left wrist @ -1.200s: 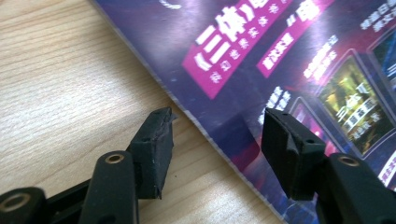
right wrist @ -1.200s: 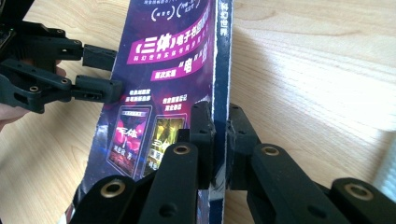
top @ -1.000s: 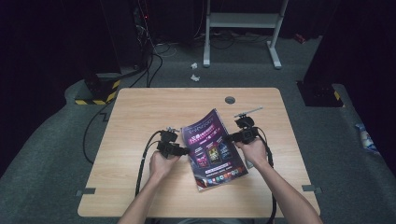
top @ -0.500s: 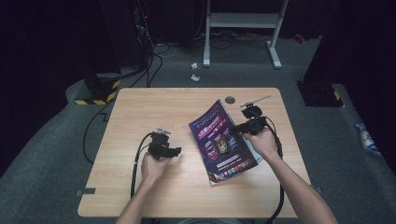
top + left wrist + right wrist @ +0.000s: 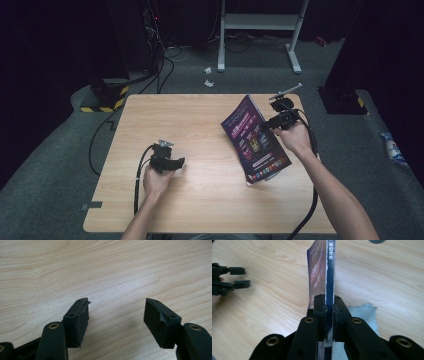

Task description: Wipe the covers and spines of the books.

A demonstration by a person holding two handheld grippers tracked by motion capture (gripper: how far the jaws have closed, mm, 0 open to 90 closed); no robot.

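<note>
A: Where is the magazine (image 5: 255, 139) now?

B: I have it pinched by its spine in the right hand-held gripper (image 5: 267, 123), jaws shut tight on it, near the bench's (image 5: 200, 125) right edge toward the far corner. A second ago it sat nearer the middle with both hand-held grippers at its sides; now it stands on edge, its lower corner close to the wood or just off it, I cannot tell which.

A: And your left?

B: The left hand-held gripper (image 5: 179, 162) has drawn away toward the near left part of the bench. Its jaws stand wide apart, with only bare wood between the pads (image 5: 79, 322).

A: What does that mean for the work?

B: I judge the magazine has passed to one hand alone, so carrying or turning it now rests on that single grip at the spine.

A: Count for me.

B: One magazine, two hand-held grippers, one dark round cap (image 5: 247, 95) near the far edge.
</note>
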